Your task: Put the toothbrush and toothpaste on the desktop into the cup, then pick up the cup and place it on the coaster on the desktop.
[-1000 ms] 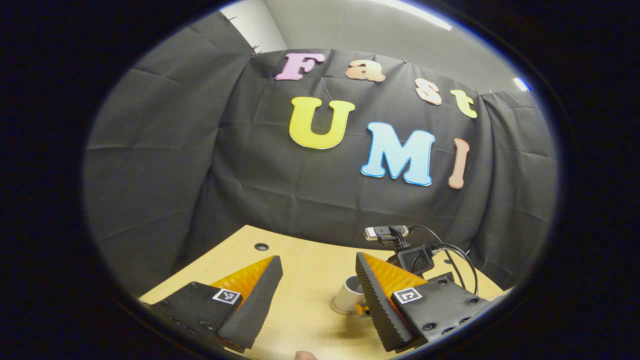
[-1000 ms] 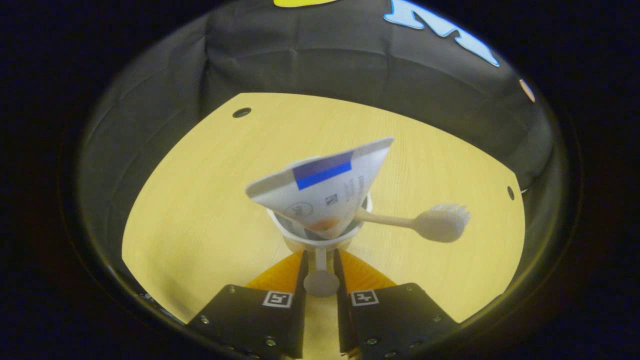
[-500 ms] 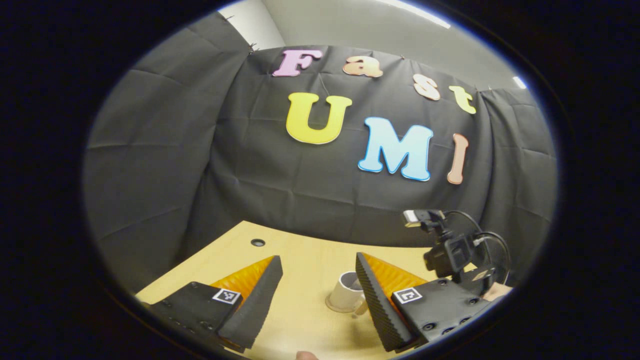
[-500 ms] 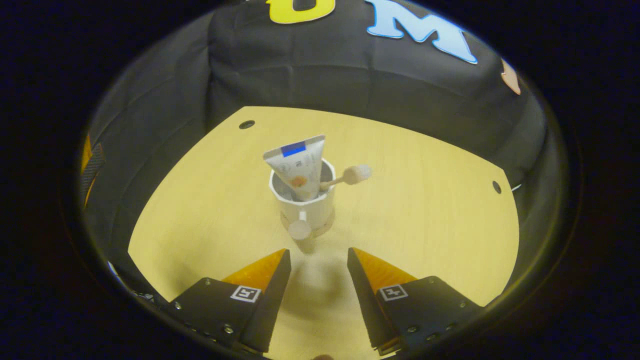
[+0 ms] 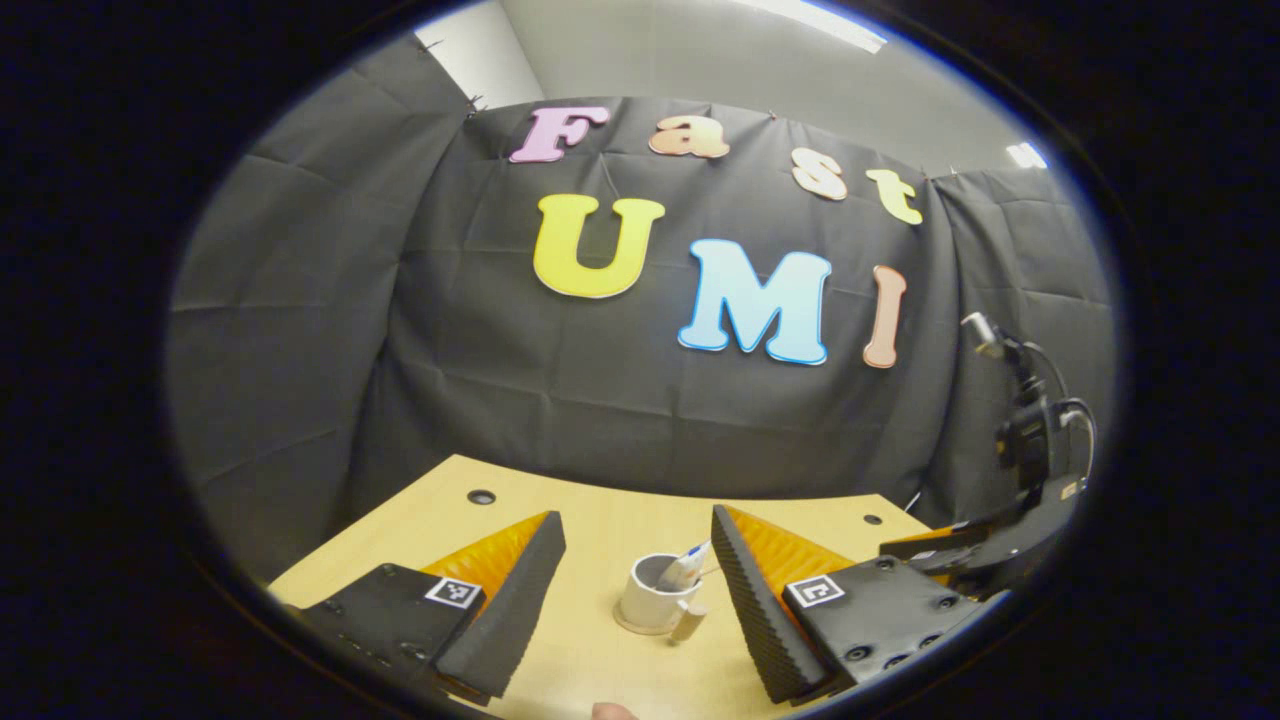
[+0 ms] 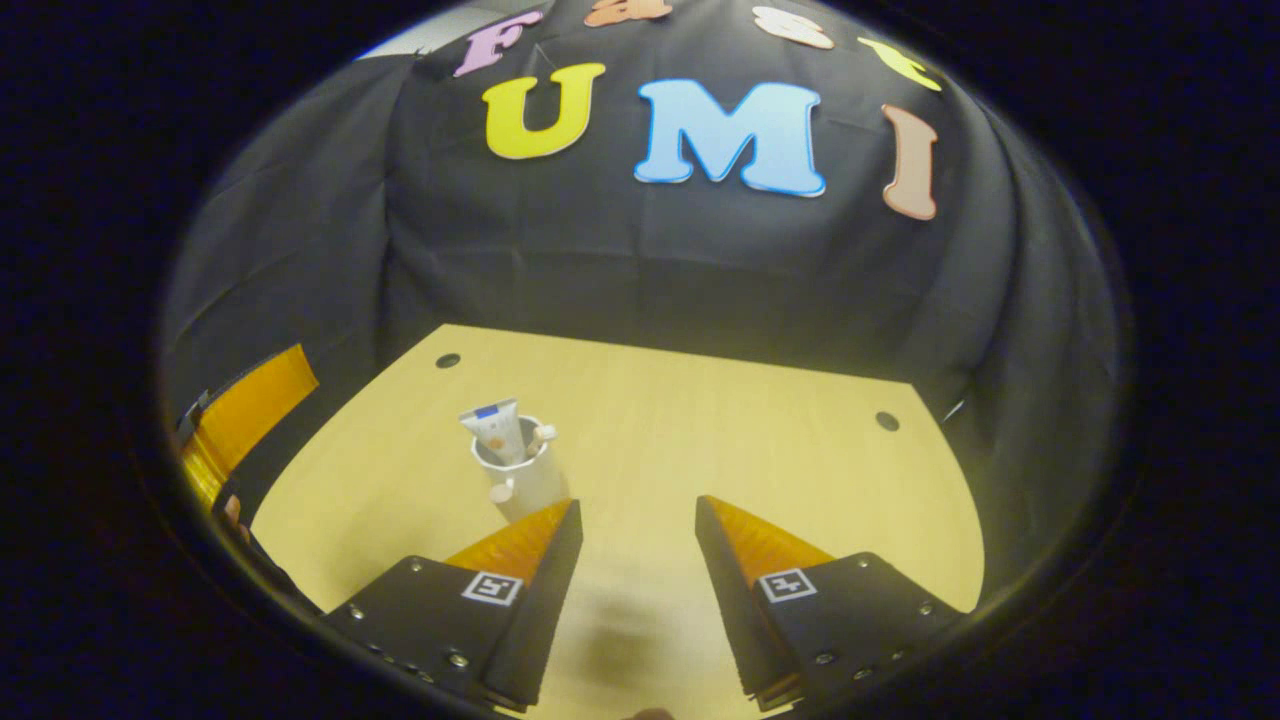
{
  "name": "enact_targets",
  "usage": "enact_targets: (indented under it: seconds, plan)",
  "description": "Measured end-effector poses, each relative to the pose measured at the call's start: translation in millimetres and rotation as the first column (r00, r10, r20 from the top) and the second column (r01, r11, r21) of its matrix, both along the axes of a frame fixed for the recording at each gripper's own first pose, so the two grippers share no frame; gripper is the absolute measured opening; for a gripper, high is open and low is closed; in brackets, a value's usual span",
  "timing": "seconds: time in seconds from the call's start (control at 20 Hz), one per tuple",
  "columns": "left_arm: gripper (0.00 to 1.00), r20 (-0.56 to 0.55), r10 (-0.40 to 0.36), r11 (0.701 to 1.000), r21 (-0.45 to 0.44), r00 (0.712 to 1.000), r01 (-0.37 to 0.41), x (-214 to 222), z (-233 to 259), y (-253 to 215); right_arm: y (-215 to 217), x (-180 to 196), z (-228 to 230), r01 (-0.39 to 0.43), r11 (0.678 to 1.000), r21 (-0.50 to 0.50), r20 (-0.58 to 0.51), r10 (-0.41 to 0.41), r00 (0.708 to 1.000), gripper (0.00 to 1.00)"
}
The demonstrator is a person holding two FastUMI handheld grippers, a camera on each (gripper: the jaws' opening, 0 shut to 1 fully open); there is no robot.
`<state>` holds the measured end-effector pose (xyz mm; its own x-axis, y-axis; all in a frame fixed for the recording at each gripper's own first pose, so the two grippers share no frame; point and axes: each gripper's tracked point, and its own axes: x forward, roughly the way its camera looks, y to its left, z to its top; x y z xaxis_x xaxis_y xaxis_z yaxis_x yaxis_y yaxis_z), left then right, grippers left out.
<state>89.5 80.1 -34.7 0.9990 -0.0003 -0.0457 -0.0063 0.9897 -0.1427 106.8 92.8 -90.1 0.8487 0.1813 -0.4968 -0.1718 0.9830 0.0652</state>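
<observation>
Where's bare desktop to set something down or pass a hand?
Widest bare patch: desktop right of the cup, out to the hole near the right edge. Also free: the strip between the cup and the back hole. Crowded only at the cup, holding the toothpaste and toothbrush, near the right gripper.

The bench (image 6: 700,430) is of pale wood, with small round holes (image 6: 448,360) near its far corners. Behind it hangs black cloth (image 6: 640,260).

My black, screw-studded left gripper (image 5: 637,585) and right gripper (image 6: 637,560) each carry two square black-and-white tags.
</observation>
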Motion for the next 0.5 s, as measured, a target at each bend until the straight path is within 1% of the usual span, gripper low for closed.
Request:
enact_targets:
  seconds: [0.15,0.2,0.35,0.4,0.45,0.5]
  plan:
    - [0.91,0.018,-0.017,1.0,0.005,1.0,0.017,2.1,9.9,-21.0,-29.4,-11.1,26.4,0.045,0.999,0.001,0.107,-0.045,0.993,0.71]
    - [0.95,0.023,-0.021,1.0,0.007,1.0,0.021,2.9,13.1,-28.2,-38.1,-13.4,34.6,0.057,0.998,0.008,0.142,-0.057,0.988,0.7]
    - [0.95,0.041,-0.028,0.999,0.018,0.999,0.027,1.3,21.5,-49.1,-58.8,-24.4,49.9,0.08,0.997,0.013,0.222,-0.081,0.972,0.7]
    - [0.91,0.051,-0.031,0.999,0.022,0.998,0.029,-1.3,26.1,-56.5,-64.8,-29.0,53.9,0.084,0.996,0.012,0.243,-0.084,0.966,0.71]
    - [0.95,0.064,-0.031,0.999,0.026,0.997,0.029,-3.7,30.2,-64.2,-70.3,-33.3,56.4,0.084,0.996,0.013,0.265,-0.084,0.961,0.71]
    - [0.95,0.075,-0.028,0.999,0.028,0.997,0.026,-4.8,34.2,-68.6,-76.1,-37.2,61.0,0.084,0.996,0.015,0.287,-0.085,0.954,0.7]
